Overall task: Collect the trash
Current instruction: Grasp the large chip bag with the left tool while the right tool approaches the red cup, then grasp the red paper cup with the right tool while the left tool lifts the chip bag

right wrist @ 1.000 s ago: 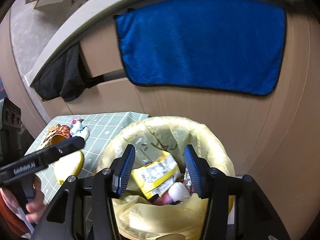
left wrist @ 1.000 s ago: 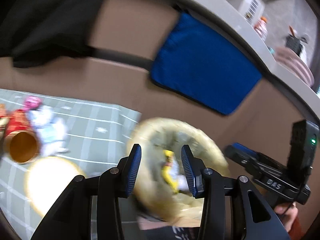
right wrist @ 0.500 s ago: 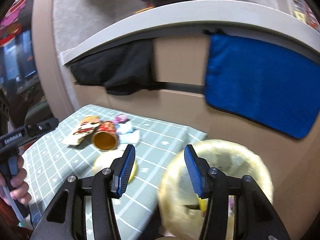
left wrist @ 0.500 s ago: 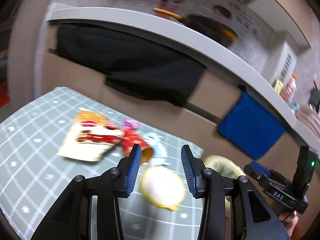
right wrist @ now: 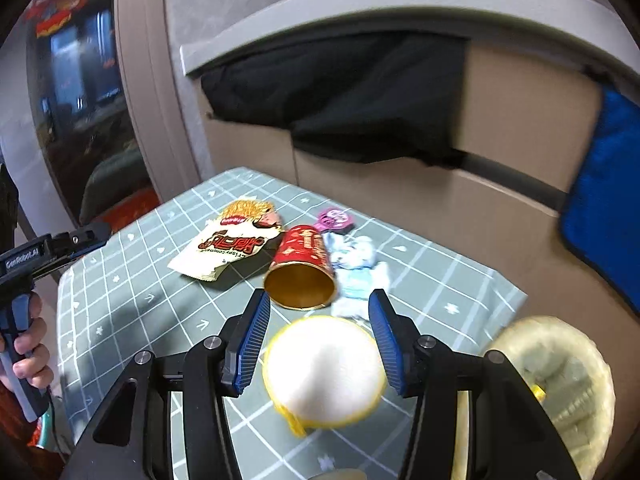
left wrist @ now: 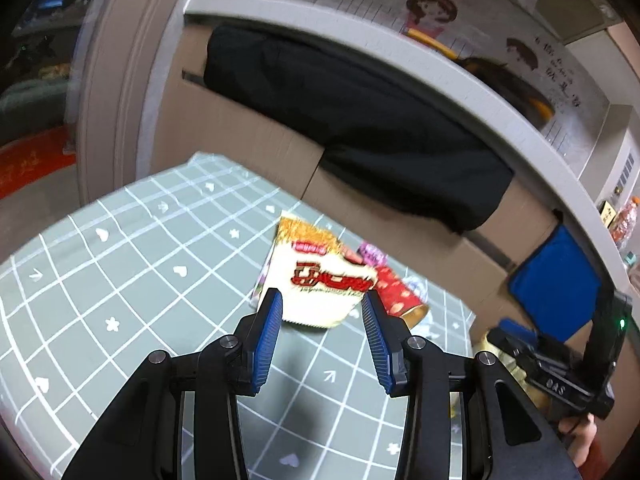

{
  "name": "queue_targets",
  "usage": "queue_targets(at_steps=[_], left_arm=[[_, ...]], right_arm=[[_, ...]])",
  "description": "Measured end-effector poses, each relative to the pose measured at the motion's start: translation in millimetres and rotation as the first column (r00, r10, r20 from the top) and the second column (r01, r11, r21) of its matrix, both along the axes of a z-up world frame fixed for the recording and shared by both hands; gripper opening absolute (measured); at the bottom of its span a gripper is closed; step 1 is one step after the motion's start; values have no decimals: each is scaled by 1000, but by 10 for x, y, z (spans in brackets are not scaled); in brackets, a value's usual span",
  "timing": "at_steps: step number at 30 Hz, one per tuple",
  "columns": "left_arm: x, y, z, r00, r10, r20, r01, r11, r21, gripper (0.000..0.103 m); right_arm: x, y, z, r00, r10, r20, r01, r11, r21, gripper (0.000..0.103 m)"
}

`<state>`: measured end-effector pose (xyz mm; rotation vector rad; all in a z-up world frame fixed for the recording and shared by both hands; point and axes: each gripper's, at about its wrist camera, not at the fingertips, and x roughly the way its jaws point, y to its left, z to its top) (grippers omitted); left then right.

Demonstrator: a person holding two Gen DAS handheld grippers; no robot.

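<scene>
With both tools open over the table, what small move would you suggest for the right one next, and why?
Probably ease the right tool forward and down onto the white lid with the yellow rim. It lies flat on the table, already lined up with the tool's open, empty gap and nearer than the red cup. The lined trash bin waits just to the right.

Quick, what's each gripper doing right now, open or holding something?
Left gripper: open, holding nothing, above the table near the snack bag.
Right gripper: open, holding nothing, over the white lid.
</scene>
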<state>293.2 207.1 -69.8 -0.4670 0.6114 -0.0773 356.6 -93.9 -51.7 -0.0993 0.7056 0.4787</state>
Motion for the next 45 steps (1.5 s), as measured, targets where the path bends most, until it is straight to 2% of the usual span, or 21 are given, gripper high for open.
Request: queue_targets(at_steps=[4, 8, 10, 13, 16, 18, 20, 25, 30, 34, 38, 39, 41, 43, 45], left_arm=[[330, 99, -229, 998, -38, -59, 35, 998, -60, 43], [763, 225, -392, 996, -31, -87, 18, 990, -141, 43], [1047, 271, -506, 991, -42, -128, 20, 985, -170, 44], [1346, 293, -654, 978, -45, -203, 10, 986, -169, 44], [1452, 236, -770, 968, -68, -244, 31, 988, -151, 42], [1388, 147, -743, 971, -61, -229, 46, 996, -72, 41], [1295, 52, -717, 972, -60, -229, 65, 998, 12, 25], [901, -56, -672, 967, -116, -227, 138, 987, 82, 15], [438, -109, -684, 951, -178, -254, 209, 973, 101, 14], [165, -57, -722, 943, -196, -270, 217, 975, 51, 14], [-13, -11, -674, 942, -221, -251, 229, 973, 3, 14], [-41, -11, -657, 942, -231, -243, 237, 971, -3, 14], [-67, -18, -623, 946, -233, -226, 239, 971, -1, 15], [-86, 0, -588, 954, -219, -205, 225, 974, 11, 16], [-56, 49, -562, 966, -184, -183, 189, 982, 12, 20]], right_arm=[[198, 185, -67, 1000, 24, -16, -24, 1000, -14, 49], [319, 263, -110, 999, 25, -30, -25, 1000, -7, 49], [354, 273, -142, 999, 24, -37, -24, 1000, -15, 49], [386, 249, -210, 998, 26, -54, -27, 999, -28, 49], [395, 182, -270, 998, 16, -64, -18, 999, -38, 48], [416, 114, -301, 997, 4, -74, -7, 999, -34, 49], [451, 62, -319, 996, -5, -85, 3, 1000, -20, 49], [474, 31, -307, 996, 7, -93, -5, 1000, 22, 49], [540, 144, -263, 995, 39, -89, -35, 998, 47, 50], [753, 310, -304, 993, 52, -109, -45, 996, 71, 53], [1043, 522, -529, 980, 52, -194, -44, 998, 49, 55], [1077, 557, -590, 977, 48, -206, -43, 999, 30, 63], [1106, 616, -683, 973, 56, -226, -55, 998, 12, 64], [1075, 613, -699, 973, 46, -225, -43, 999, 18, 62], [1015, 576, -637, 975, 38, -218, -33, 999, 27, 55]])
